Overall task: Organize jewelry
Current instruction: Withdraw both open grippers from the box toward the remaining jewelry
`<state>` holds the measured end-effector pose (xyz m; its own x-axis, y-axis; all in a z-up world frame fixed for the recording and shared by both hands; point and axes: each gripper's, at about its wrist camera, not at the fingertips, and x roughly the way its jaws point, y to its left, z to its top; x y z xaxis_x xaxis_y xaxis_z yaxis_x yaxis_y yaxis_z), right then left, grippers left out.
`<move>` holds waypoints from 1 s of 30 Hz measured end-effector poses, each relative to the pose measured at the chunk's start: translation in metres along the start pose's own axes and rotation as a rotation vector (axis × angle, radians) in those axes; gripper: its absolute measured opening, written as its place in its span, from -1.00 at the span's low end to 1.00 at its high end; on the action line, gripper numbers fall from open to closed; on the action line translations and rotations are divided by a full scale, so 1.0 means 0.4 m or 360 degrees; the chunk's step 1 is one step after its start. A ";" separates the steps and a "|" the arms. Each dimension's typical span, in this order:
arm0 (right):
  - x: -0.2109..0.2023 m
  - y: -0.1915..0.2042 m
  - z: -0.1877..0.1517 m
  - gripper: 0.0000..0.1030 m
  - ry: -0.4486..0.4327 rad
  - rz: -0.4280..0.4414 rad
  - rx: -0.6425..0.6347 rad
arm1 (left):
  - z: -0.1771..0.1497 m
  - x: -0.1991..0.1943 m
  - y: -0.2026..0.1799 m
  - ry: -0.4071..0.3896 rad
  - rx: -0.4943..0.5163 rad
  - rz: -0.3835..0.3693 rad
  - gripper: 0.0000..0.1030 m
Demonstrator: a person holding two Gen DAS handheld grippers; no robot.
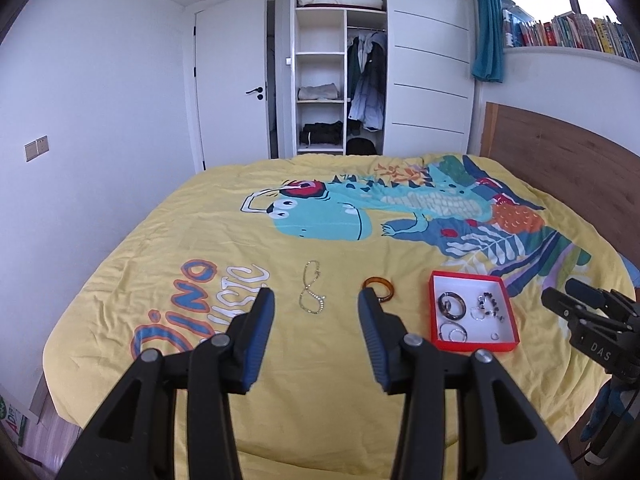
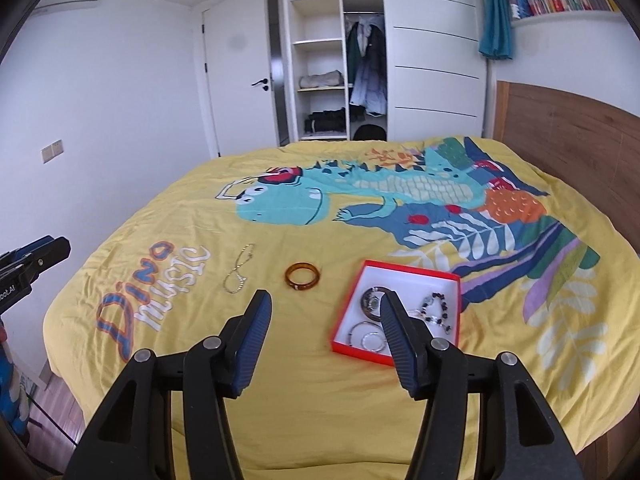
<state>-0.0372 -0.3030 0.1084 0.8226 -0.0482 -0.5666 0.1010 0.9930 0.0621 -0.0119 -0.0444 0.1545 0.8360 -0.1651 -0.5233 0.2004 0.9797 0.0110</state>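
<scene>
amber bangle (image 2: 303,276) and chain necklace (image 2: 239,270) lie loose on the yellow bed cover (image 2: 304,380), left of the red tray (image 2: 394,267), which already holds bracelets and rings; these two likely remain to go in. your left tongs (image 1: 316,304) and right tongs (image 2: 324,306) hover above the bed, both spread wide, holding nothing, ready to pick.

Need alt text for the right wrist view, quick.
Open right tongs hover over a yellow dinosaur bedspread. Ahead lie an amber bangle and a chain bracelet, both outside the red jewelry box holding bangles and beads.
</scene>
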 end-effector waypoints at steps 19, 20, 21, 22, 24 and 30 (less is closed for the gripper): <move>0.262 0.062 0.027 0.08 0.0206 0.0127 -0.0074 | -0.030 0.306 0.170 0.0266 -0.0110 0.0175 -0.18; 0.289 0.063 0.035 0.08 0.0219 0.0134 -0.0073 | -0.026 0.344 0.183 0.0288 -0.0103 0.0199 -0.18; 0.322 0.062 0.043 0.07 0.0234 0.0144 -0.0069 | -0.024 0.380 0.193 0.0313 -0.0102 0.0204 -0.18; 0.360 0.062 0.051 0.06 0.0253 0.0153 -0.0066 | -0.021 0.425 0.201 0.0344 -0.0111 0.0182 -0.18; 0.427 0.063 0.062 0.04 0.0288 0.0157 -0.0064 | -0.021 0.504 0.209 0.0399 -0.0123 0.0163 -0.18; 0.634 0.048 0.069 0.01 0.0412 0.0182 -0.0061 | -0.033 0.706 0.192 0.0505 -0.0137 0.0146 -0.18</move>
<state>0.1889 -0.2991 -0.0113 0.6567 0.0886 -0.7489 -0.0093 0.9940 0.1094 0.2329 -0.0142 -0.0037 0.6452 -0.0453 -0.7626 0.0764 0.9971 0.0054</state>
